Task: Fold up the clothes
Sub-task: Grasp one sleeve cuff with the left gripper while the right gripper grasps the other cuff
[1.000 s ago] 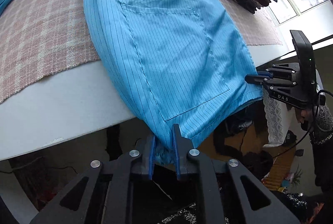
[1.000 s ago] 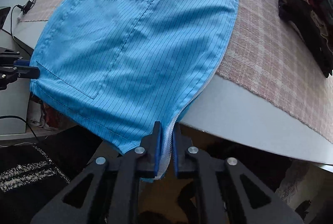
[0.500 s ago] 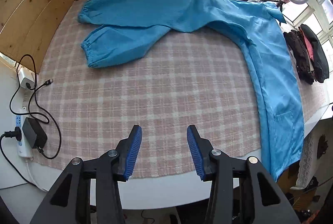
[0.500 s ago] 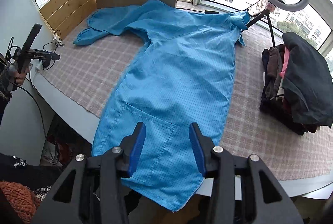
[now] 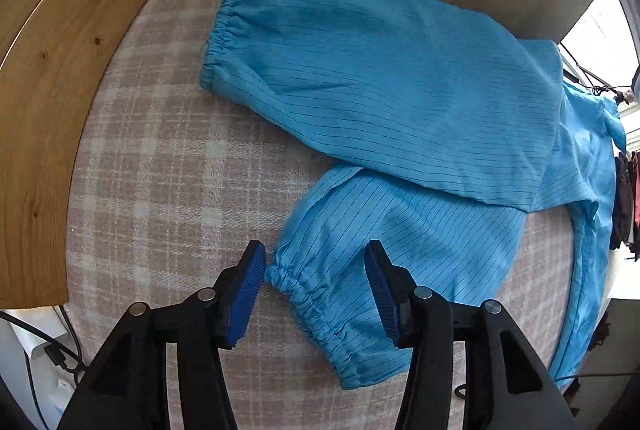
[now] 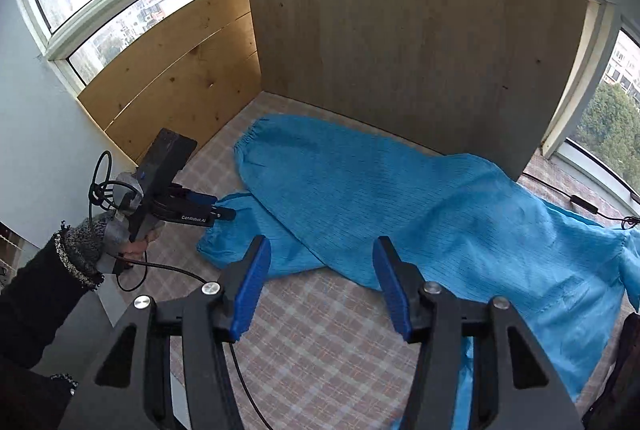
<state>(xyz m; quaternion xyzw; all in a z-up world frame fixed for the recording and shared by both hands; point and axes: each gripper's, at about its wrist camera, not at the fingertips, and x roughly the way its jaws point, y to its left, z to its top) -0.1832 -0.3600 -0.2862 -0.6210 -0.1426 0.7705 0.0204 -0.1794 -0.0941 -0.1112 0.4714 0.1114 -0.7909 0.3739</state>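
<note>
Best done by lowering the left gripper (image 5: 316, 286) squarely over the elastic cuff (image 5: 308, 306) of the near sleeve (image 5: 400, 242), pads wide apart and nothing between them yet, the cuff lying just under the gap. Worth biting the gathered band itself rather than the loose cloth behind it: thicker, ridged, less likely to slip from the ribbed blue pads (image 5: 246, 294). Then probably a low carry across toward the body of the coat (image 6: 500, 230), so the sleeve folds flat instead of ballooning.

Right gripper (image 6: 320, 282) also spread wide and holding nothing, hovering above the checked cloth (image 6: 320, 342), well back from the sleeves. Sensible to wait, or to pin the shoulder area if the coat starts to drag.

Coat: thin, smooth blue fabric with fine dark pinstripes, light and slippery by the look of it, spread on the table. Two long sleeves crossing, the far sleeve (image 5: 380, 70) over the upper part of the near one, each ending in a puckered cuff. Checked cloth in pink and beige, woven and slightly fuzzy, likely giving some grip underneath. Wooden boards (image 5: 52, 102) bordering the corner, hard and flat.
</note>
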